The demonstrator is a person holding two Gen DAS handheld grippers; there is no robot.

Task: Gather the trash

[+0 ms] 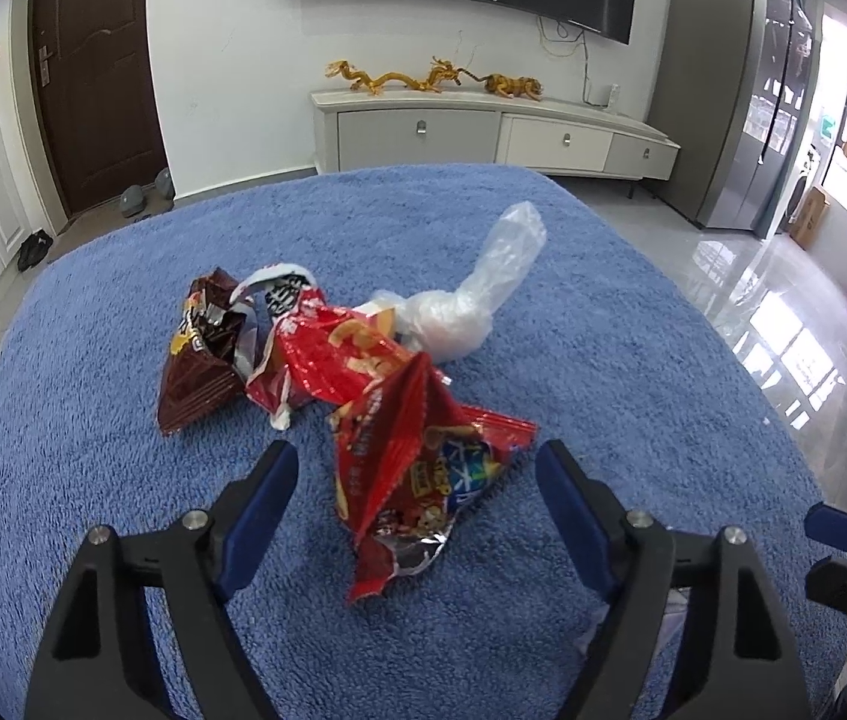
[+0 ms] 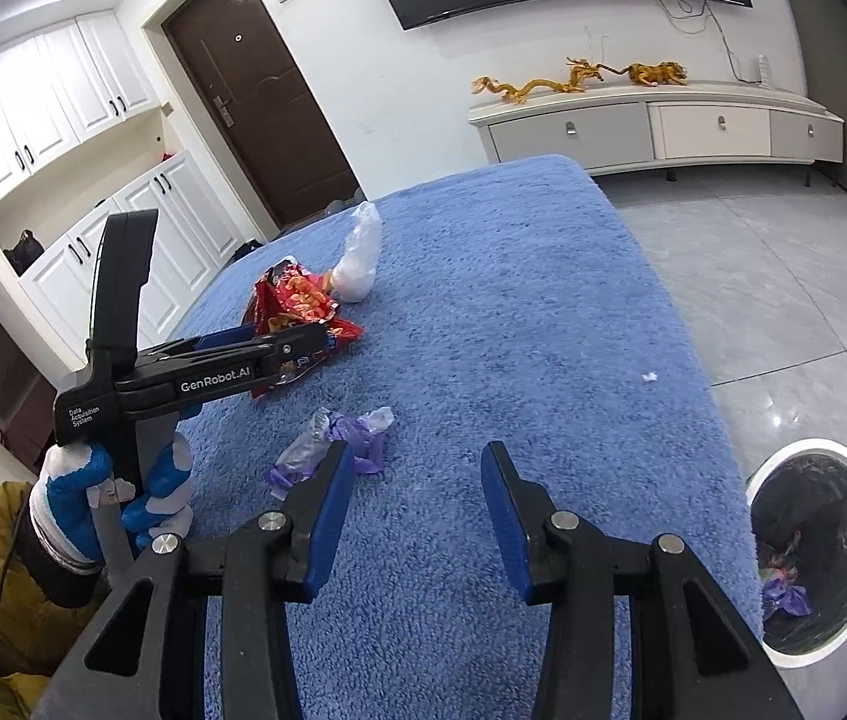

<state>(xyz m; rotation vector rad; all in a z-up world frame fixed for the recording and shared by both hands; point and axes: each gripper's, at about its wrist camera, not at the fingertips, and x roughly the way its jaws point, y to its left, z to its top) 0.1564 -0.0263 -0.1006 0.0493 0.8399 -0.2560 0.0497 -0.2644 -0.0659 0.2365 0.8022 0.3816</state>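
On a blue fleece-covered table (image 1: 123, 312) lies a pile of trash: a red snack bag (image 1: 417, 468) nearest me, a second red bag (image 1: 327, 360), a brown wrapper (image 1: 201, 360) and a clear plastic bag (image 1: 471, 300). My left gripper (image 1: 417, 456) is open, its jaws either side of the nearest red bag. My right gripper (image 2: 417, 456) is open and empty above the table, just right of a crumpled purple and clear wrapper (image 2: 339, 438). The left gripper also shows in the right wrist view (image 2: 303, 339) at the red bags (image 2: 297, 306).
A round white-rimmed bin (image 2: 813, 546) with trash inside stands on the tiled floor, right of the table. A TV console (image 1: 483, 132) with golden figurines stands against the far wall. White cabinets (image 2: 63, 120) and a brown door (image 2: 255, 90) are to the left.
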